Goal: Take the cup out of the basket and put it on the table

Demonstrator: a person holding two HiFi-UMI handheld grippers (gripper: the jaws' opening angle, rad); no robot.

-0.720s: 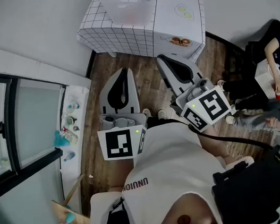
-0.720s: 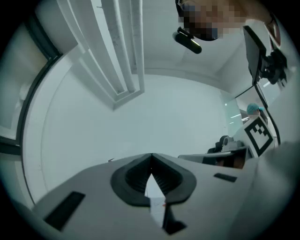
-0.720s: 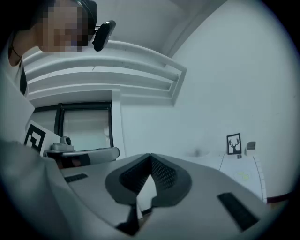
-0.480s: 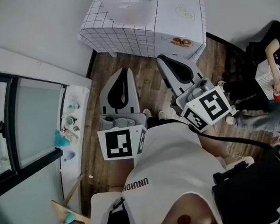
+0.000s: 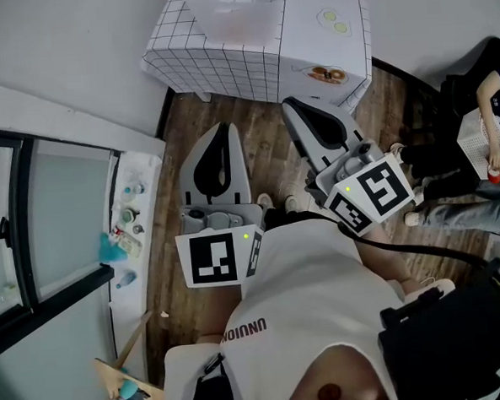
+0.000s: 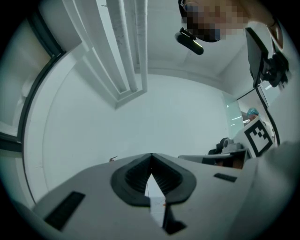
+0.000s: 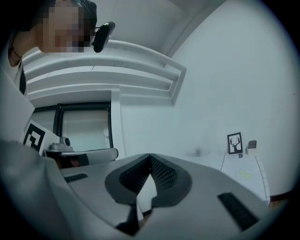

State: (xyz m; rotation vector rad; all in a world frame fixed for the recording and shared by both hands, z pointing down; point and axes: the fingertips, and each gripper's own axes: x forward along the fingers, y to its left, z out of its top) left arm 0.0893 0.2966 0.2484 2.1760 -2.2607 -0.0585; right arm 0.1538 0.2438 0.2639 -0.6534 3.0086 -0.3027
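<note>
Two grippers are held over the floor (image 5: 264,152): a left gripper (image 6: 151,159) and a right gripper (image 7: 150,158). Both pairs of fingers (image 6: 129,180) are closed together, with nothing held.

Left tool (image 5: 221,126), right tool (image 5: 289,105) above floor (image 5: 269,162)

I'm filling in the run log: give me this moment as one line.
left gripper: shut, empty | right gripper: shut, empty | table: ahead | cup, basket: not in view
</note>
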